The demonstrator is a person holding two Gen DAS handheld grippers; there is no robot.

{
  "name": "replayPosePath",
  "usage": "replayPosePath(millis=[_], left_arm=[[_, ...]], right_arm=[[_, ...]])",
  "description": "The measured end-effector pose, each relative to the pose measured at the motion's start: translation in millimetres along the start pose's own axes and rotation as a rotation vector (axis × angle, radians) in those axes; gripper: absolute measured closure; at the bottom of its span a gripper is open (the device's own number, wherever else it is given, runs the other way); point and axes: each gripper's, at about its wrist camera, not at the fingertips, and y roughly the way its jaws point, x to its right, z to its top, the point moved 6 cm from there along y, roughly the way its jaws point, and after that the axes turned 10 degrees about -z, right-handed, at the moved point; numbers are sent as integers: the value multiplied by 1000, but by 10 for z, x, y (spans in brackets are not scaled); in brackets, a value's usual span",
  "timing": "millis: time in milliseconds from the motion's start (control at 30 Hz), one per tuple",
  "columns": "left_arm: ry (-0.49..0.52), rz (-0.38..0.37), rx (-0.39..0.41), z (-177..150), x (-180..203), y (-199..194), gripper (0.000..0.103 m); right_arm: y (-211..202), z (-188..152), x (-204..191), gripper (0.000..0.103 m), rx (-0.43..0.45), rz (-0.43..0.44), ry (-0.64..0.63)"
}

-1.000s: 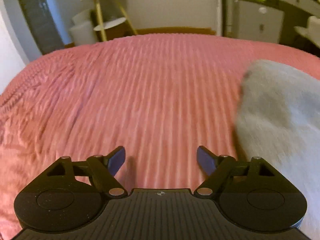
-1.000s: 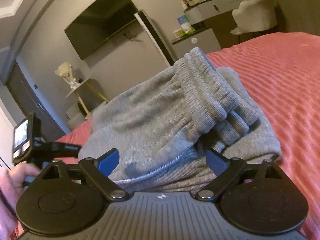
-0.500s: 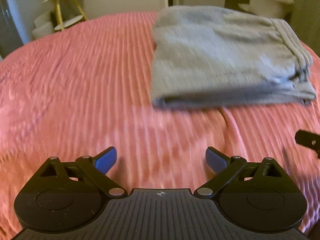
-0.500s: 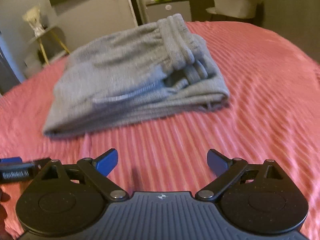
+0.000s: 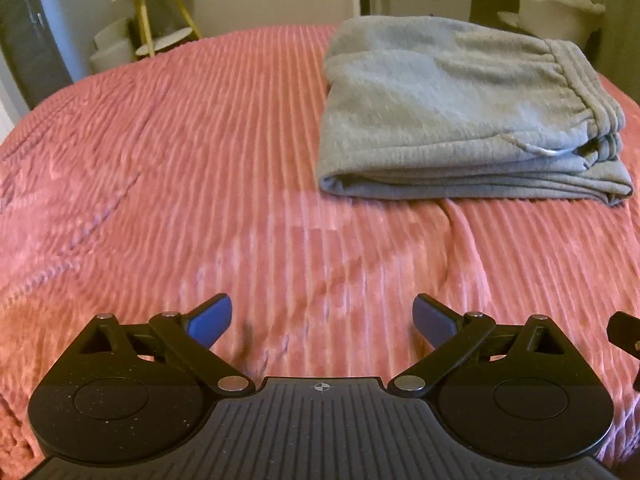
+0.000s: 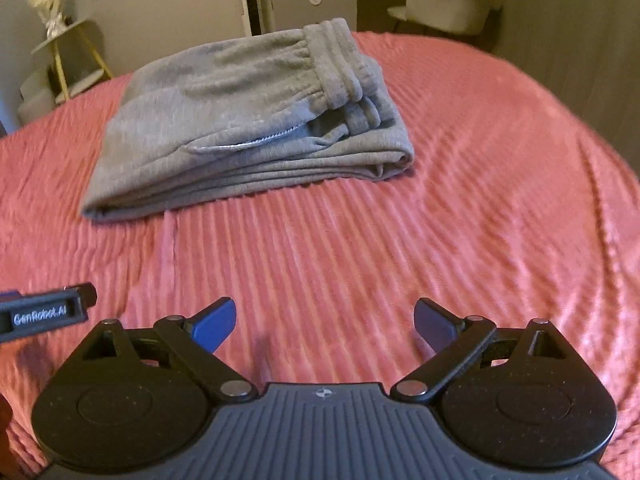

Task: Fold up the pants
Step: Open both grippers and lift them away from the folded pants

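On the bed (image 5: 200, 160), covered by a ribbed pink-red bedspread (image 6: 480, 220), the grey pants (image 5: 460, 112) lay folded into a compact stack of several layers. Left wrist view: the stack sat toward the far right of the bed, its rounded fold facing left and its elastic waistband (image 5: 588, 80) at the right end, with a pale drawstring (image 5: 548, 151) showing at the near edge. Right wrist view: the same pants (image 6: 240, 120) lay ahead and to the left, waistband (image 6: 340, 64) on top at the right, layered edges facing the camera.

The left tool (image 5: 322, 316) hovered low over bare bedspread, well apart from the pants; its blue-tipped fingers (image 5: 210, 318) were spread wide with nothing between them. The right tool (image 6: 324, 318) was likewise spread wide and empty, its fingers (image 6: 214, 320) above the bedspread, short of the stack. A black part of the left tool (image 6: 44, 314), lettered "GenRobot.AI", entered the right wrist view at the left edge.

Background: a gold-legged side stand (image 5: 160, 12) stood beyond the bed at the left, a grey cabinet (image 6: 314, 4) against the far wall, and a pale upholstered chair (image 6: 452, 4) at the right.
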Motion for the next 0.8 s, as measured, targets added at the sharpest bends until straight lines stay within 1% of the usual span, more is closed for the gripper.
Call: replayPosePath(millis=[100,200,300,367,433,533,600,667,700,733,767,800], left_arm=[[24,-3,7,9,54,-53,3],[54,-34,49,42,136,-154,3],[64,-63,108,85,148,-238,3],[69,-61,133,121,146,-265,3],[79,-46,153,165,139,-268,3],[109,7,161,236,146,-238,3],[133,31,182,273,155,-220,3],[144,32,188,298,170,-187,3],[148,23,186,309,182,-166,3],[150,18,181,316,197,-139,3],[155,16,176,320,215,-109,3],[163,16,173,319,229,-80,2]], right_arm=[[-91,31,-59,7,2,-10,-38],[-180,98,-118,7,4,-18,-82],[-269,170,-127,7,38,-16,-84],[-317,233,-132,7,70,-30,-94],[-323,301,-144,7,82,-41,-107],[-325,412,-170,7,101,-13,-104],[-314,480,-182,7,137,-3,-93],[-265,503,-177,7,185,-28,-83],[-218,487,-175,7,207,-61,-82],[-156,462,-175,7,205,-93,-83],[-87,442,-186,7,182,-104,-88],[-25,426,-209,7,156,-91,-92]])
